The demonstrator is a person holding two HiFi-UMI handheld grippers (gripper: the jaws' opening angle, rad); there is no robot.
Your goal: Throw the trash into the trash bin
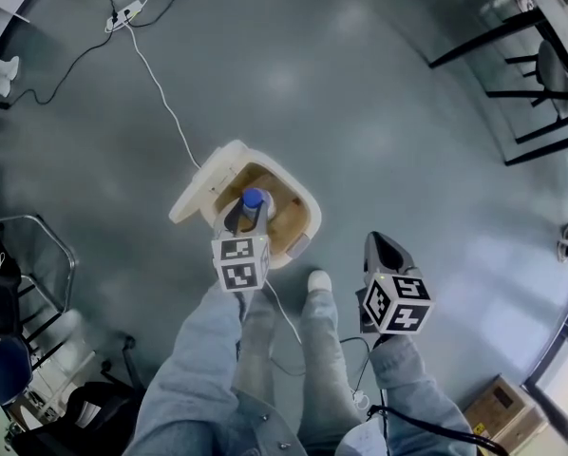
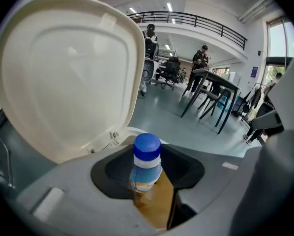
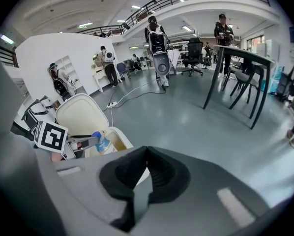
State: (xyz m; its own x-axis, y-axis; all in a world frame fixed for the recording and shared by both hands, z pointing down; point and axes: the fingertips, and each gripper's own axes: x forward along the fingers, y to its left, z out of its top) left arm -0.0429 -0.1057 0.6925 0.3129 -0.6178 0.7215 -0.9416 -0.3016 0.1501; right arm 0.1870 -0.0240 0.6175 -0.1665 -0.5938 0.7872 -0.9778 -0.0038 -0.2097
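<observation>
**Blue-capped bottle [image 2: 147, 165] held over open trash bin [image 1: 312, 218]**

The left gripper [image 2: 148, 178] has its jaws clamped on the upright bottle above the mouth of the cream bin, whose lid [image 2: 63, 73] is raised. The right gripper [image 3: 146, 154] hangs beside the bin, its jaws apparently together and empty.

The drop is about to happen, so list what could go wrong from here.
1. The small blue-capped plastic bottle in the left claw hangs near the raised cream lid; a nudge might swing it shut.
2. Released off-centre, it could clip the cream plastic bin's rim and bounce out.
3. The white cable lies by the person's feet: a possible snag.
</observation>
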